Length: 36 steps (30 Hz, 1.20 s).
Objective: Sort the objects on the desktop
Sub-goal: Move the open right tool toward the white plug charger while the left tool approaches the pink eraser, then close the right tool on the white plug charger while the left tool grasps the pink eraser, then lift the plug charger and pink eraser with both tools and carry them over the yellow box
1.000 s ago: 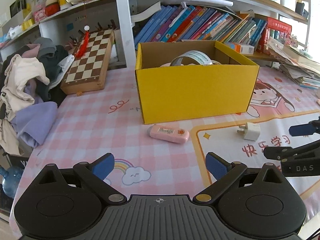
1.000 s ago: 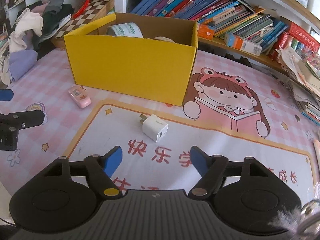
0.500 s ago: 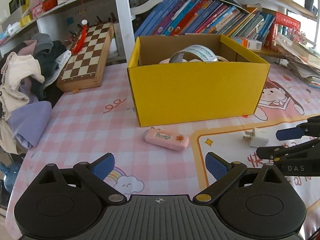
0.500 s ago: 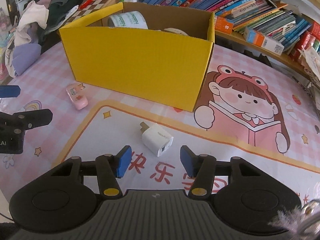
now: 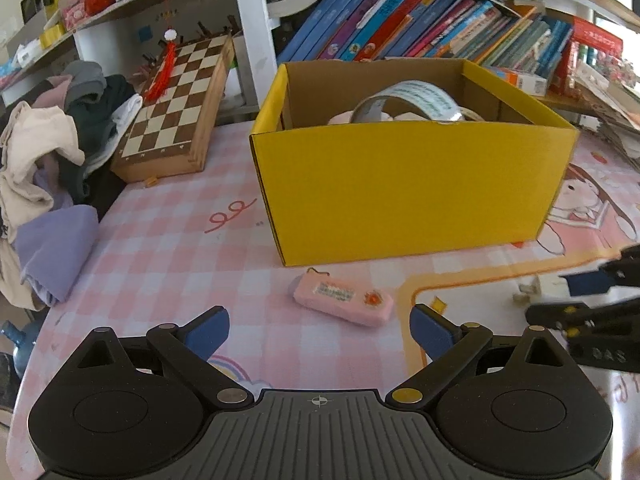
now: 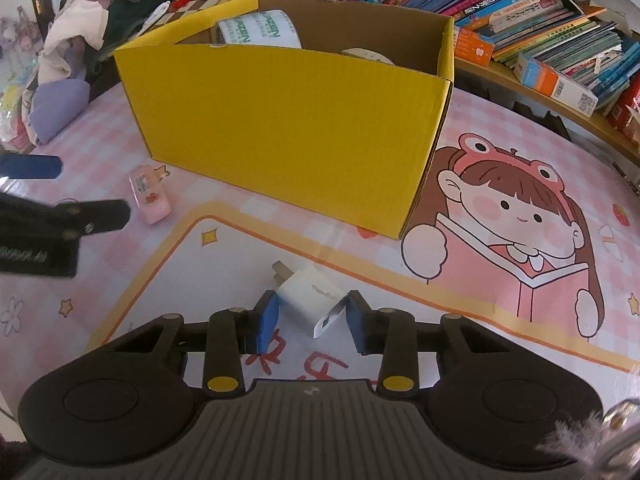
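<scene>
Change since half a second ago: the right gripper has narrowed its jaws and moved forward, so that the white charger plug, formerly ahead of the fingertips, now sits between them. The left blue pad touches the plug body; the right pad is at its far corner, contact not certain. The plug lies on the printed desk mat, prongs pointing to 11 o'clock. The left gripper has advanced toward the yellow box, which now fills more of the left wrist view; its jaws remain spread wide and hold nothing.

Left to right in the left wrist view: the chessboard at 10 o'clock, the box at 12 o'clock with a tape roll inside, and the pink eraser just ahead of the left gripper, between the fingertips' lines but beyond them, close to the box's front wall.
</scene>
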Motion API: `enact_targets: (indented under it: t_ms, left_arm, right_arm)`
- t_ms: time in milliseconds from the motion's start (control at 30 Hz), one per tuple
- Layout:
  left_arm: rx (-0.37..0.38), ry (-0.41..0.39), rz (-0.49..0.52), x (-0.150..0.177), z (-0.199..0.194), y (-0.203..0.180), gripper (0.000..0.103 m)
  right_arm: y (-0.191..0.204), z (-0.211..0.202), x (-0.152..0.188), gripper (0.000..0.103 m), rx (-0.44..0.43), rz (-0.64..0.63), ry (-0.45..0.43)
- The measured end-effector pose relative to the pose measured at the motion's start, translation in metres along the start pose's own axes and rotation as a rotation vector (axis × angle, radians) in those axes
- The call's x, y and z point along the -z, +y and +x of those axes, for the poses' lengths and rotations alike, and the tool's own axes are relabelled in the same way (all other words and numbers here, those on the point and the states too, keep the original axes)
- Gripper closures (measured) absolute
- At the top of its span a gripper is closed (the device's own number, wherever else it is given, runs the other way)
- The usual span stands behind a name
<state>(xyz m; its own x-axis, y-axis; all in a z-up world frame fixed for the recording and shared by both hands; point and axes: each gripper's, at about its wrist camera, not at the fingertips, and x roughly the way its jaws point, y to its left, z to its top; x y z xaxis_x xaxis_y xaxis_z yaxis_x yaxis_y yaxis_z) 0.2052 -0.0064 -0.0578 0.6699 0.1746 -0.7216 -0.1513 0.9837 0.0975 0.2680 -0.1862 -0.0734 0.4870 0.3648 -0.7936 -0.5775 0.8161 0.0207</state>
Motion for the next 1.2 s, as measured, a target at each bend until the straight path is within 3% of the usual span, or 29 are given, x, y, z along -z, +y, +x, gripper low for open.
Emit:
enact_targets:
  t_ms: [100,433,800,967,1100,1200]
  left_arm:
    - [0.012,0.013,-0.022,-0.005,0.01,0.001,0.01]
    - [0.031,0.039,-0.008,-0.01,0.04,-0.005,0.01]
    - [0.179,0.055,-0.008,-0.012,0.058,0.014,0.01]
    - [0.191,0.063,0.015,-0.012,0.061,0.014,0.01]
    - [0.185,0.058,0.046,-0.011,0.058,0.01,0.025]
    - [0.18,0.055,0.07,-0.011,0.057,0.006,0.026]
  right_arm:
    - [-0.004,0.0,0.0,0.068,-0.002,-0.002,-0.004]
    - [-0.009,0.001,-0.002,0.068,-0.006,-0.013,-0.007]
    - [-0.009,0.003,-0.002,0.068,-0.007,-0.01,0.0]
    - [-0.008,0.004,-0.003,0.068,-0.001,-0.013,0.005]
    - [-0.007,0.004,-0.003,0.068,0.002,-0.013,0.006]
    - [-0.006,0.004,-0.003,0.068,0.003,-0.012,0.007]
